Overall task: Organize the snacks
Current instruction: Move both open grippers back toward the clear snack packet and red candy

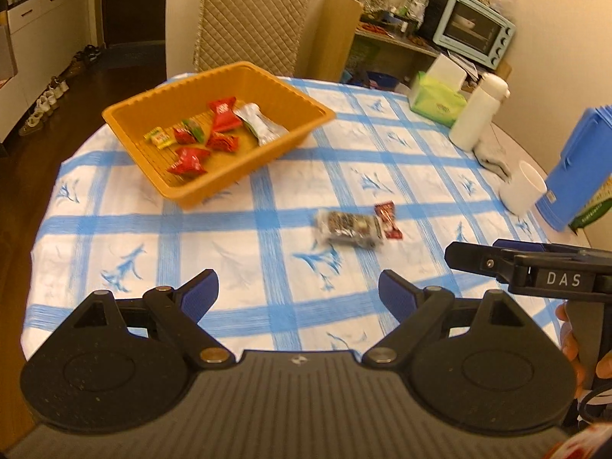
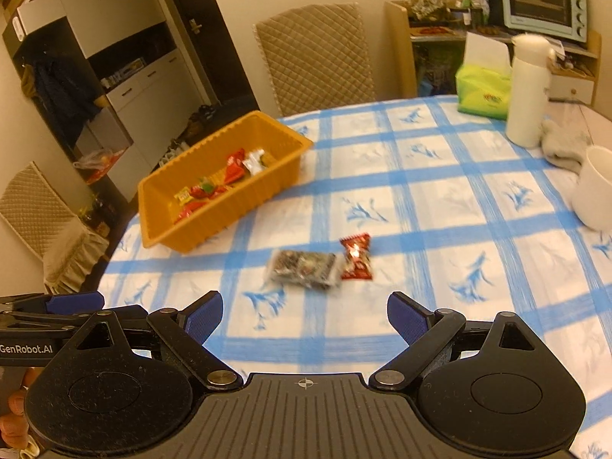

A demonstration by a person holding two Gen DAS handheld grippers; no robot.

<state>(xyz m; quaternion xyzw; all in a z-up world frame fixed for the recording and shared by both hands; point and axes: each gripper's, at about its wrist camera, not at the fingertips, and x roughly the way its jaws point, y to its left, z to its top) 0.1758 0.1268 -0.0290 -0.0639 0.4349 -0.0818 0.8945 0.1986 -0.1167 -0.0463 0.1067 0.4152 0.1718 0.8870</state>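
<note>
Blue-checked cloth covered the round tabletop (image 2: 440,206) I was working over, and nearest me both tongs stood wide with nothing between them: the left tongs (image 1: 298,290) and the right tongs (image 2: 305,311) side by side, each angled down at the cloth. Just ahead of them lay the two loose snacks, touching each other: a dark snack bar (image 2: 302,269) in clear wrap and a small red candy (image 2: 355,256) at its right end. I judged this to be the reach for one of those two, with most of the sorting done. The next move, as I read it, called for lowering one pair of tongs astride a single wrapper without dragging its neighbour along. Farther off to the left sat the orange basket (image 1: 191,195), already holding several red packets, a silver one and a yellow one; nothing lay between it and the loose snacks. Off to the right stood a white cup (image 2: 596,191), a white flask (image 2: 529,91) and a green tissue pack (image 2: 484,91), well clear of the path. Beyond the tabletop stood a quilted chair (image 2: 317,57).
</note>
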